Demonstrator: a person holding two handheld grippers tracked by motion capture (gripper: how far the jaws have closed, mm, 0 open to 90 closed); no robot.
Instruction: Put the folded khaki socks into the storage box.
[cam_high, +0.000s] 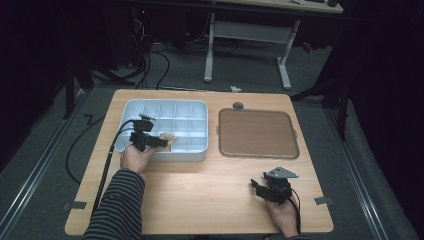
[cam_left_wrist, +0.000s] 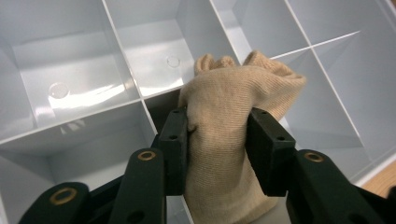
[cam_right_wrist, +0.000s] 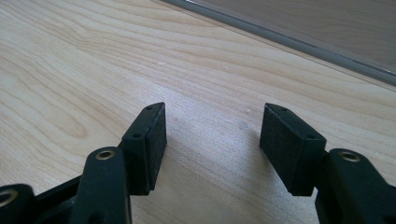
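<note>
We hold the left gripper (cam_left_wrist: 217, 149) over the near edge of the pale blue plastic compartment tray (cam_high: 131, 107), which sits on the left half of the light wooden table (cam_high: 200, 195). A beige knitted cloth (cam_left_wrist: 233, 135) stands between its jaws, its upper end bunched over a divider between compartments of the front row; the left pad touches the fabric, but we cannot tell whether the right pad presses it. The right gripper (cam_right_wrist: 212, 144) rests near the table's front right corner with its jaws spread wide and nothing between them. A brown square tray with a grey rim (cam_high: 258, 133) lies on the right half of the table, beside the compartment tray.
</note>
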